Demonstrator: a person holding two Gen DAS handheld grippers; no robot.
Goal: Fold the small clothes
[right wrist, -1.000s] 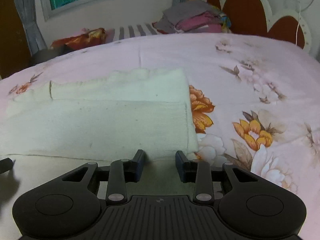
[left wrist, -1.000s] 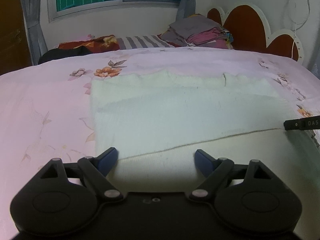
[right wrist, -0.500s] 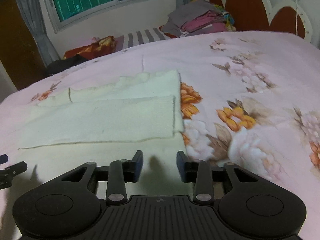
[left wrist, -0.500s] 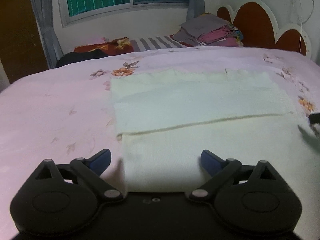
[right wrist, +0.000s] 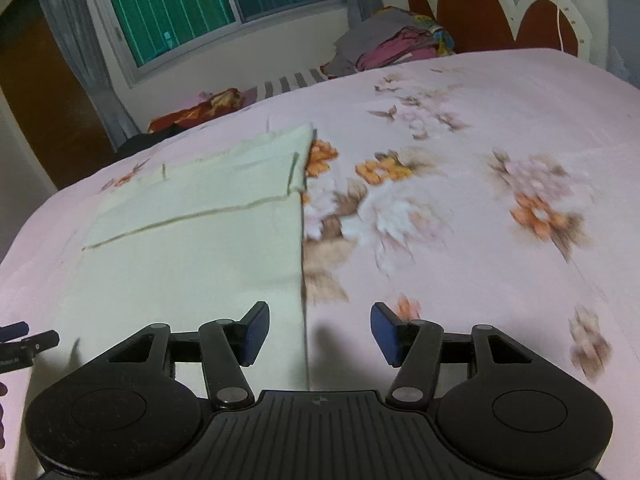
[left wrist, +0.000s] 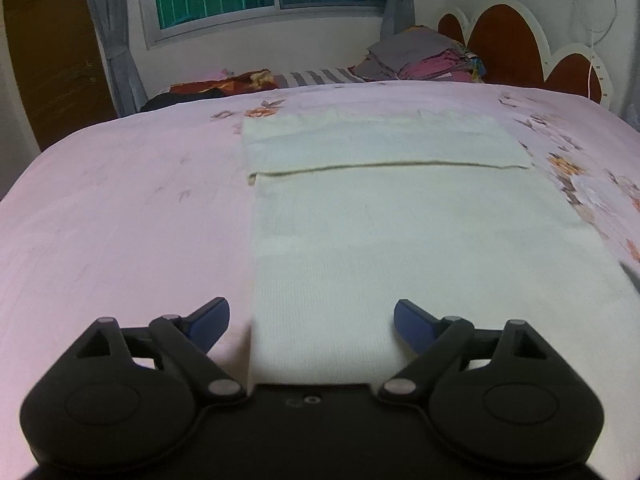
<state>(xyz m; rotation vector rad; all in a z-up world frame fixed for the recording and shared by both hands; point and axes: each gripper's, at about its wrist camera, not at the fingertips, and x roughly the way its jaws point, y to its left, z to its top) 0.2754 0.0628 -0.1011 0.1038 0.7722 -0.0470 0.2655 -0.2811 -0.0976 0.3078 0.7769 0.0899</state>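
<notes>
A cream knitted garment (left wrist: 400,220) lies flat on the pink floral bedsheet (left wrist: 120,200), its far part folded over into a band (left wrist: 380,140). My left gripper (left wrist: 310,314) hovers over the garment's near left edge. Its jaws stand wide and are closing slightly, and they press on nothing. In the right wrist view the same garment (right wrist: 192,248) fills the left half. My right gripper (right wrist: 319,316) straddles the garment's right edge above the cloth. Its jaws are opening and grip nothing. The left gripper's tip (right wrist: 24,344) shows at that view's left border.
A pile of folded clothes (left wrist: 424,56) sits at the far end by the red and white headboard (left wrist: 504,40). Dark and red clothes (left wrist: 208,88) lie at the far left under the window. Flowered sheet (right wrist: 460,220) stretches right of the garment.
Both grippers have drawn back toward the garment's near end and risen a little, so more cloth shows. The right jaws have spread wider. The left gripper now straddles the left edge.
</notes>
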